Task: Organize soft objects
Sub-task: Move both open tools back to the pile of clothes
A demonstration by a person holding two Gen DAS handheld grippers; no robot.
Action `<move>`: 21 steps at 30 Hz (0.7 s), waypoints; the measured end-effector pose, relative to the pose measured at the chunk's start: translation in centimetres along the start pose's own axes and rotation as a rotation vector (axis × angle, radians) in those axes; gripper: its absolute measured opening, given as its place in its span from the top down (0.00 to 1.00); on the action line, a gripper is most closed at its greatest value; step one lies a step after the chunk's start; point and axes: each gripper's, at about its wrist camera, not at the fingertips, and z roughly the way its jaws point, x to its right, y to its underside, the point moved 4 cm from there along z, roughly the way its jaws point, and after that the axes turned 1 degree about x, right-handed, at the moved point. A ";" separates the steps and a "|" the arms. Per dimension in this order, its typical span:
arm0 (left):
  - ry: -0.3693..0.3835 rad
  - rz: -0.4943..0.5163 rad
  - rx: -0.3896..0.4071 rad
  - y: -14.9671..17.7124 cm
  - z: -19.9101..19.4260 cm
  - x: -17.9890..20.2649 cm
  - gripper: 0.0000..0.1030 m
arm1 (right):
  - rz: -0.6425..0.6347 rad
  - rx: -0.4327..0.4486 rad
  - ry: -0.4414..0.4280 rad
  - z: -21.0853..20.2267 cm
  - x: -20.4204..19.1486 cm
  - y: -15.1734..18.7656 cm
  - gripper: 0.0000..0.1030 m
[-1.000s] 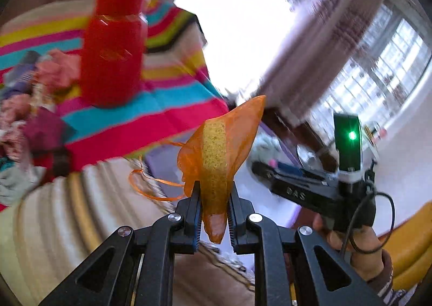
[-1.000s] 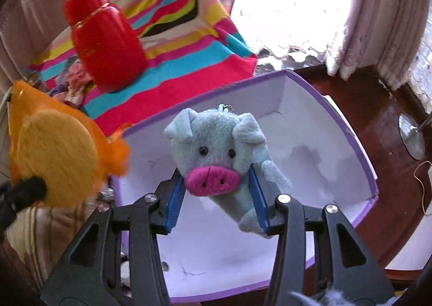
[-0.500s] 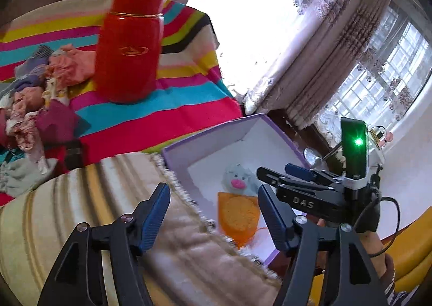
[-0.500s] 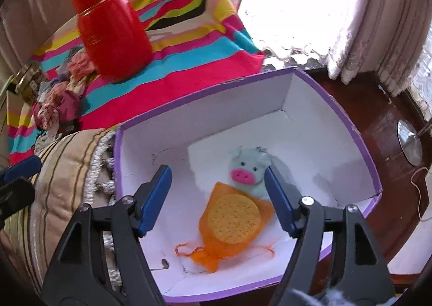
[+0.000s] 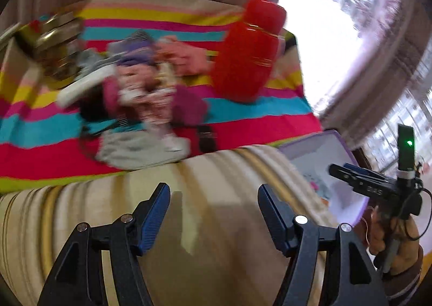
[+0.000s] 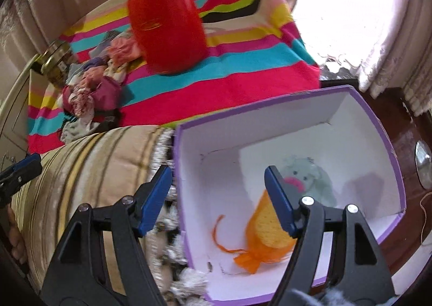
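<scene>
Now my left gripper has swung off the purple box and gapes over the striped cushion, holding nothing; my right gripper, equally spread, has shifted to straddle the box's left rim. Orange pouch and plush pig lie inside, touching, with bare floor behind them.

R gripper open wide, empty, over L rim of purple-edged white box. Inside box: orange mesh pouch w/ yellow sponge, drawstring trailing L; grey plush pig just behind, touching pouch, partly hidden by R finger. Beige striped cushion beside box. Red flask upright on striped cloth, fabric pile to its L.
</scene>
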 end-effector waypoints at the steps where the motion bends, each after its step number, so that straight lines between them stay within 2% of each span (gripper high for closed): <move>1: -0.001 -0.027 -0.001 0.1 -0.2 -1.1 0.34 | -0.013 -0.006 -0.002 0.2 -0.6 -0.1 0.28; 6: -0.010 -0.128 -0.013 0.0 0.1 -4.7 0.34 | -0.059 -0.031 -0.020 1.5 -3.3 -1.0 0.28; 14: -0.055 -0.217 -0.030 -0.8 0.9 -8.7 0.36 | -0.139 -0.067 -0.093 3.7 -9.1 -3.3 0.28; 21: -0.036 -0.322 -0.100 -1.9 3.6 -11.7 0.37 | -0.189 -0.127 -0.116 6.7 -13.6 -4.6 0.28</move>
